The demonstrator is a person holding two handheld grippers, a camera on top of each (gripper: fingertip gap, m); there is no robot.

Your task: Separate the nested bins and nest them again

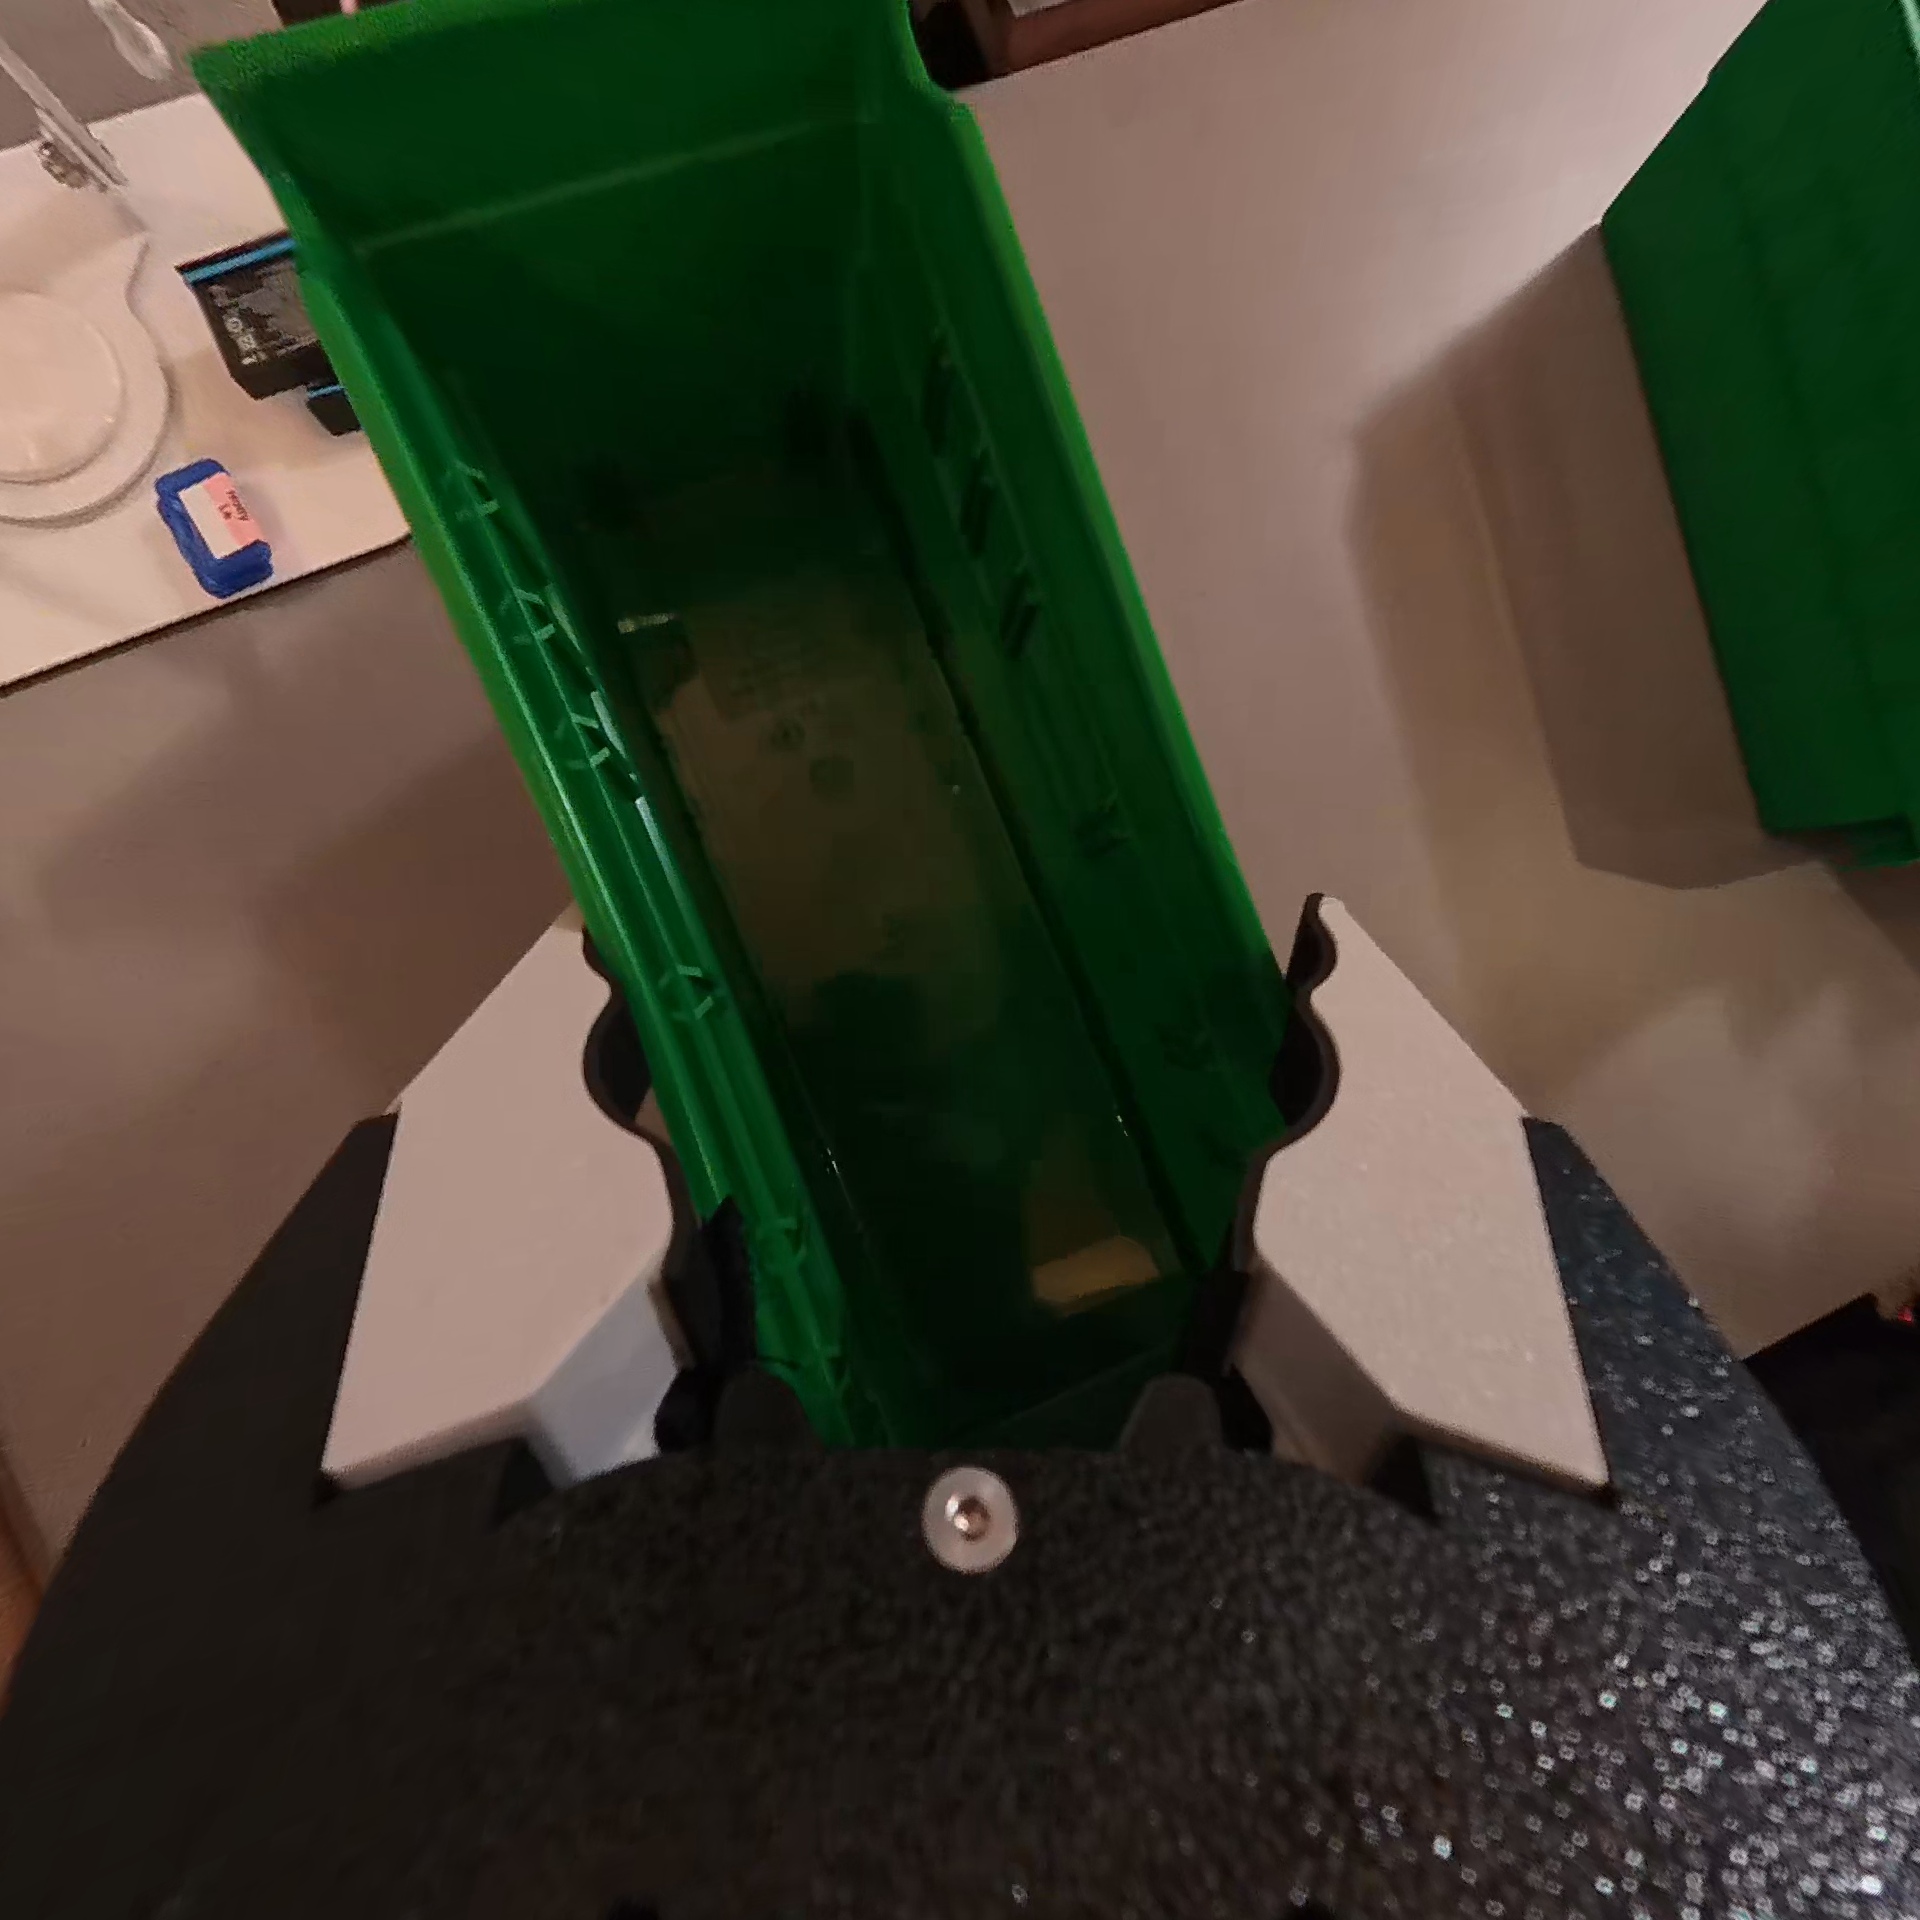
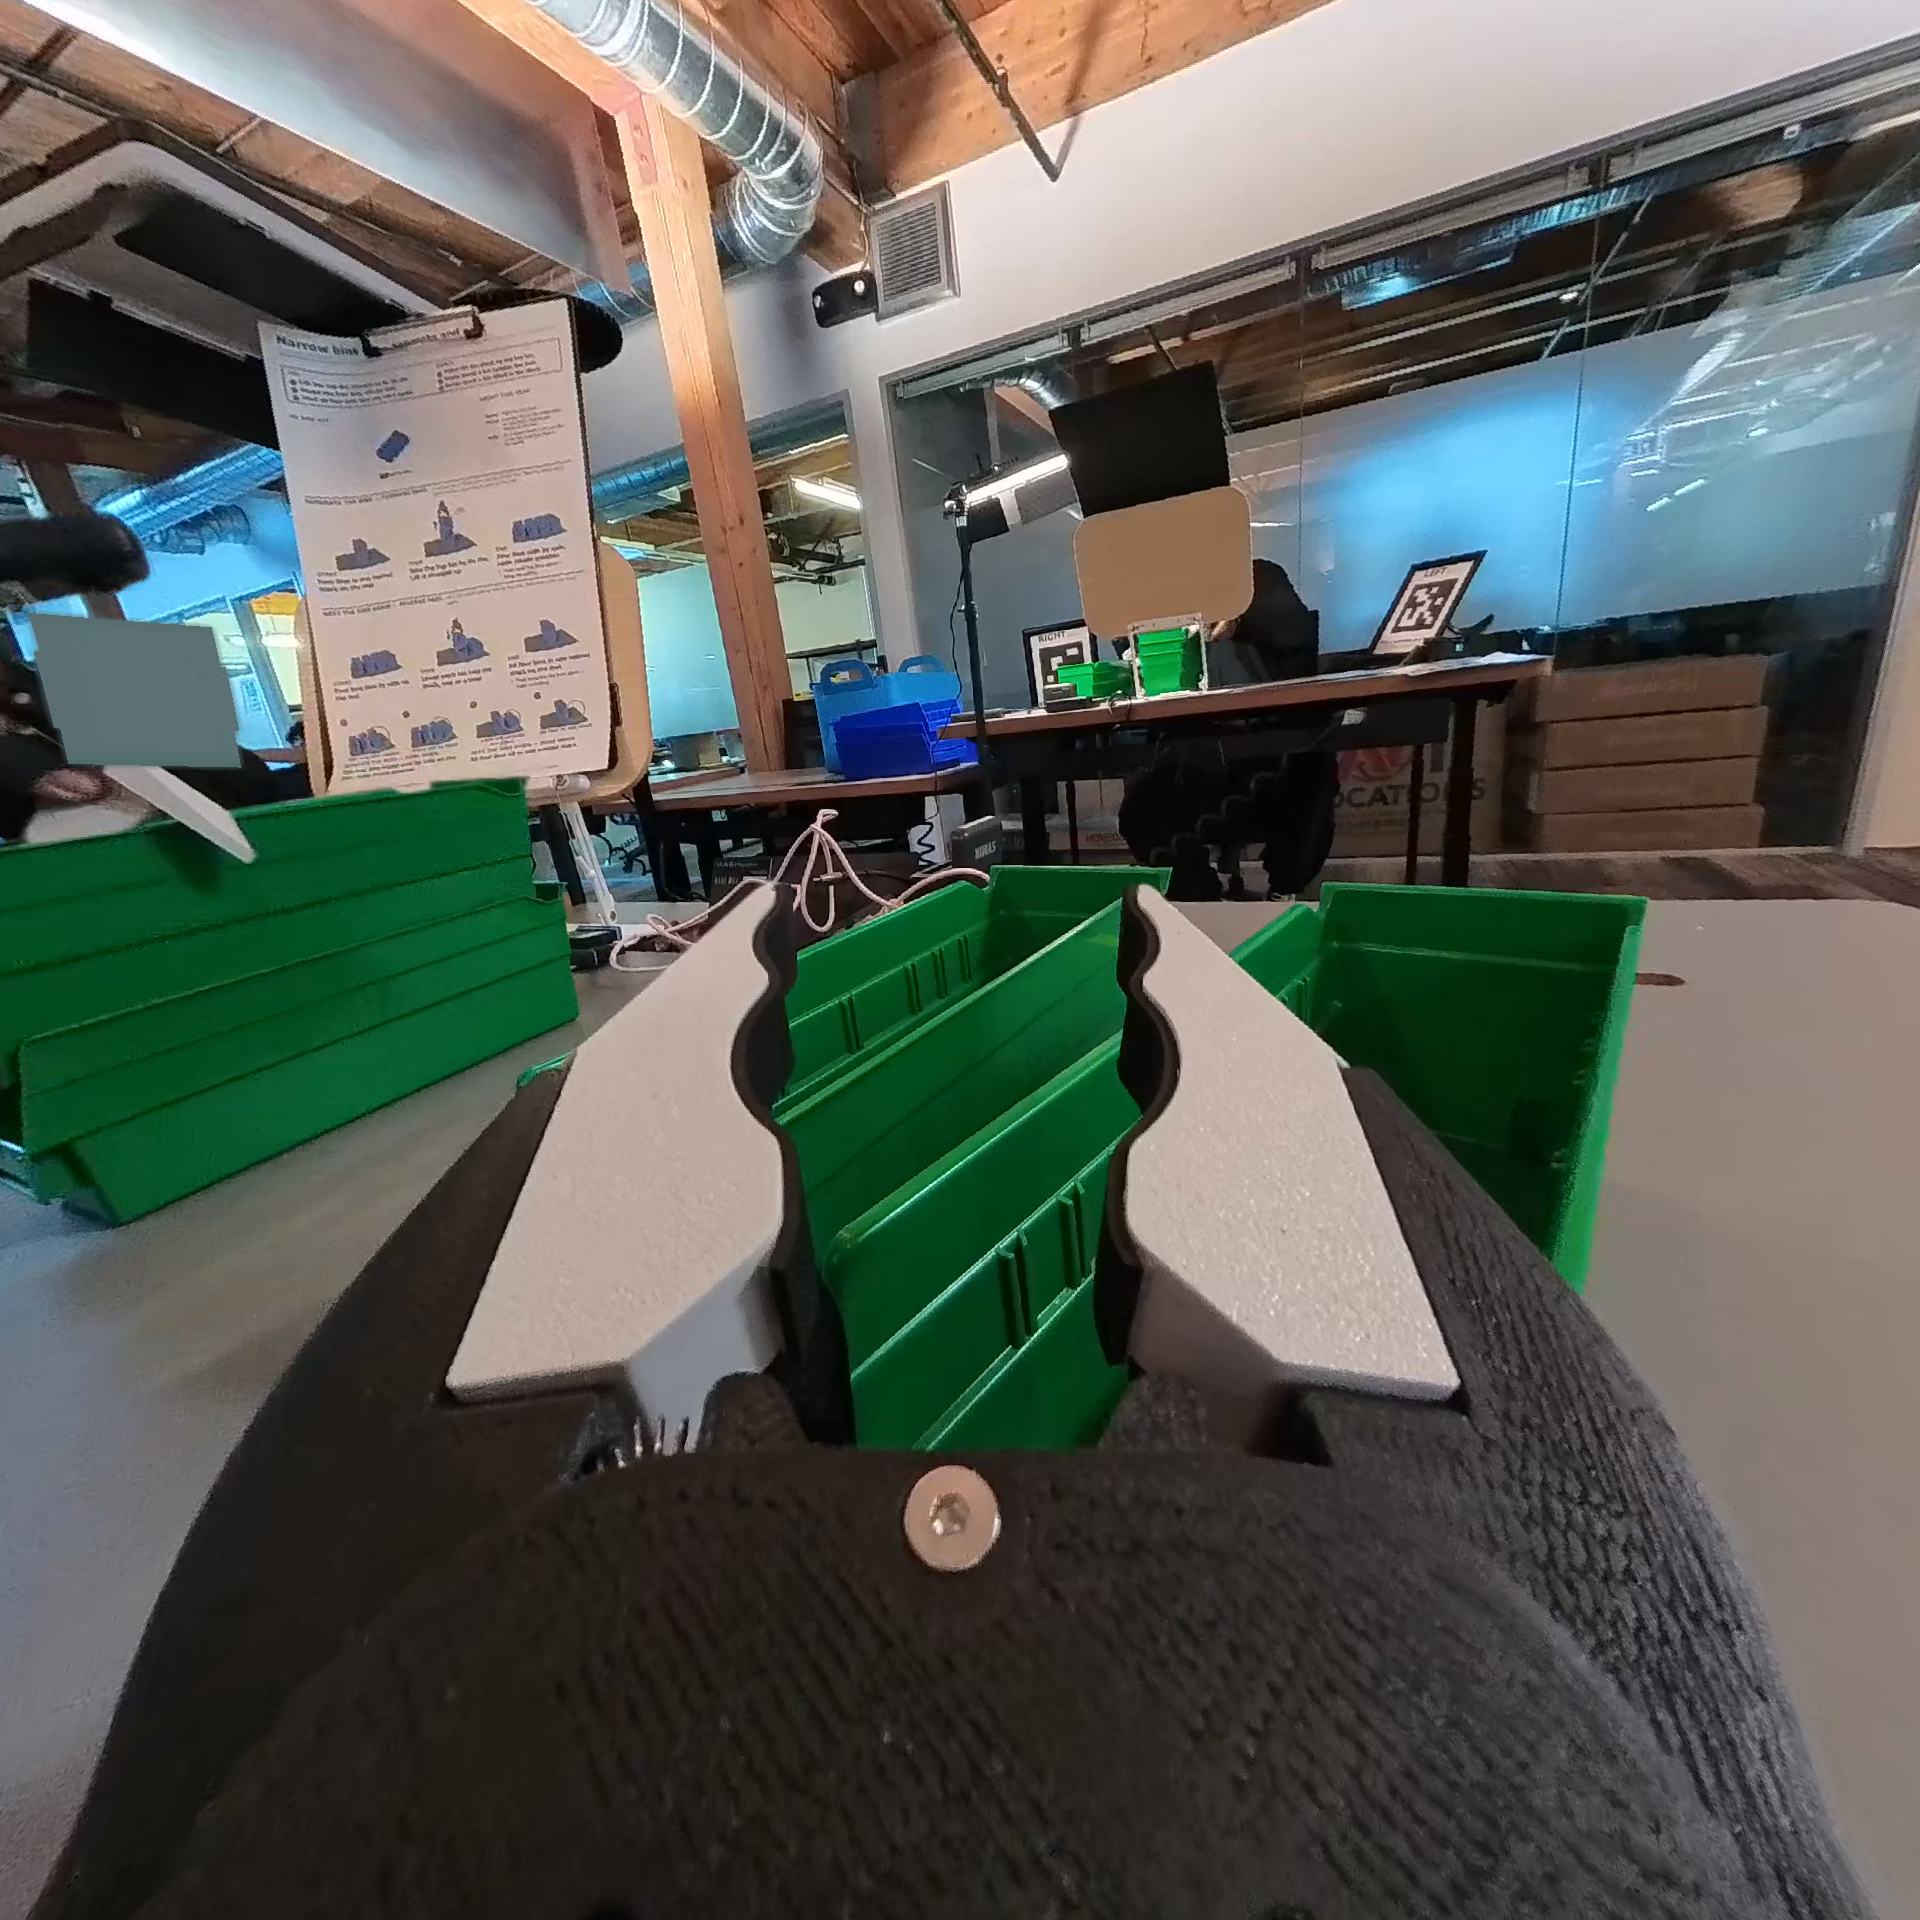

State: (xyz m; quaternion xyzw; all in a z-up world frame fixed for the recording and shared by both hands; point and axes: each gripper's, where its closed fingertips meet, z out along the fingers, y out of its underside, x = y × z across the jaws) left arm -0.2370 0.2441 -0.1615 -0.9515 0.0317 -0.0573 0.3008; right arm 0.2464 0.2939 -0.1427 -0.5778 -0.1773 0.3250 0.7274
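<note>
— Fingers (image 1: 623, 1049) on the left gripper (image 1: 951, 997)?
— Clamped on a narrow green bin (image 1: 727, 582), lifted above the grey tabletop (image 1: 1195, 416); another green bin (image 1: 1787, 436) sits far right.
— And the right gripper (image 2: 951, 1029)?
— Spread around a bin wall (image 2: 966, 1226), not pressing it. More stacked bins (image 2: 270, 977) lie to the left.
</note>
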